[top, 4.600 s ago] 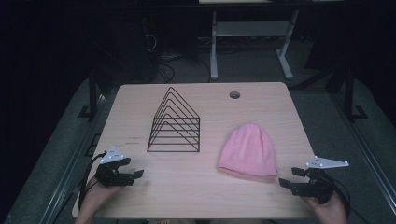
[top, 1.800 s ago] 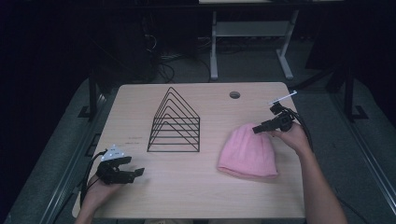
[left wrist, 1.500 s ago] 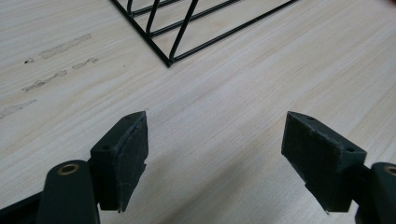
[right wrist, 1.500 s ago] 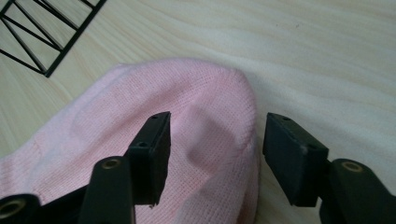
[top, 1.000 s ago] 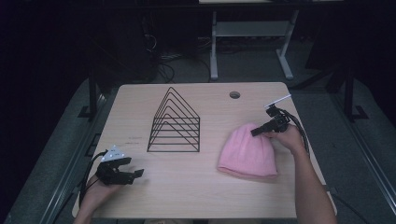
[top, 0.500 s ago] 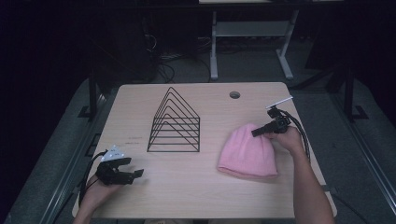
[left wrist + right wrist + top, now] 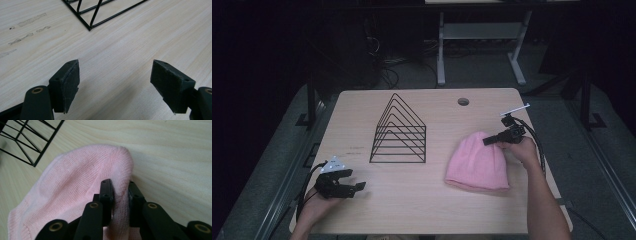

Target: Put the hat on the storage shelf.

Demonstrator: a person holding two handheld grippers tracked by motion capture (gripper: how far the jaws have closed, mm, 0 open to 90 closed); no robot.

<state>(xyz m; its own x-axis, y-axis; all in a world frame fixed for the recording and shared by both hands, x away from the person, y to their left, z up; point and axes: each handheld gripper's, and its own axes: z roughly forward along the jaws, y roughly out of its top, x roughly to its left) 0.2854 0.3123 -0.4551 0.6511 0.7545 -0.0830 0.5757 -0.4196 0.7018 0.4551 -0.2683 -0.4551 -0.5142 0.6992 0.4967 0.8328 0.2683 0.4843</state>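
Right hand-held gripper [image 7: 119, 191]: jaws pinching a fold of knit at the crown of the pink beanie [image 7: 75, 192].
Left hand-held gripper [image 7: 115, 85]: jaws spread, nothing betw. them; rests low over bare counter [image 7: 140, 37] at near-left edge.
Beanie pos.: flat on counter, right of the black wire rack [image 7: 399, 131], apart from it.
Progress (est.): grasp made; lift and transfer not yet done, beanie lying on the wood.
Labels/writing: none legible on beanie, rack or counter.
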